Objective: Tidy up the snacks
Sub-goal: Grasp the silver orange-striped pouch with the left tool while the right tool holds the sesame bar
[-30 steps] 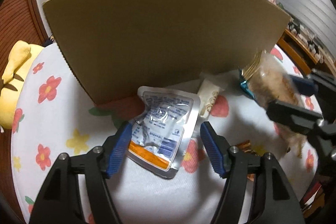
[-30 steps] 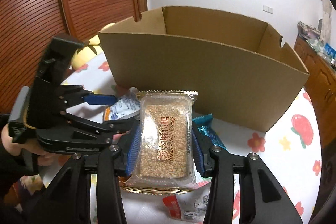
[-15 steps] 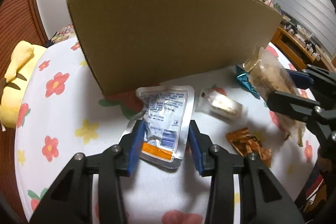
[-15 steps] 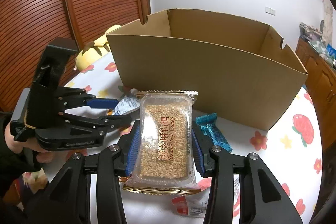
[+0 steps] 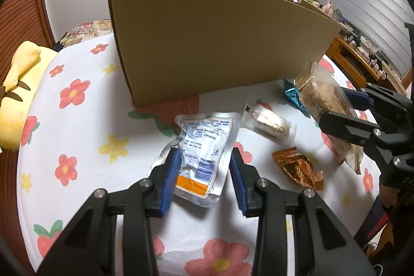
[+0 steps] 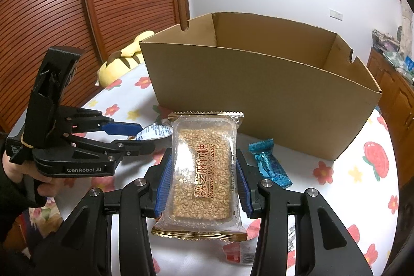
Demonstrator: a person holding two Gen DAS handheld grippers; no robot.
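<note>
My left gripper (image 5: 204,170) is shut on a silver foil pouch (image 5: 204,146) with blue print and holds it above the flowered tablecloth (image 5: 85,146); it also shows in the right wrist view (image 6: 145,135). My right gripper (image 6: 203,172) is shut on a clear sesame candy pack (image 6: 203,170), also seen from the left wrist (image 5: 326,105). An open cardboard box (image 6: 271,84) stands behind both; its near wall (image 5: 214,48) fills the left wrist view.
On the cloth lie a clear-wrapped gold candy (image 5: 270,122), an orange foil wrapper (image 5: 300,170), a teal wrapped candy (image 6: 270,163) and a red-and-white packet (image 6: 238,252). A yellow plush (image 5: 18,95) lies at the far left. Wooden slatted doors (image 6: 77,4) stand behind.
My left gripper has closed on the silver pouch and lifted it back from the box. My right gripper has risen a little with the sesame pack.
</note>
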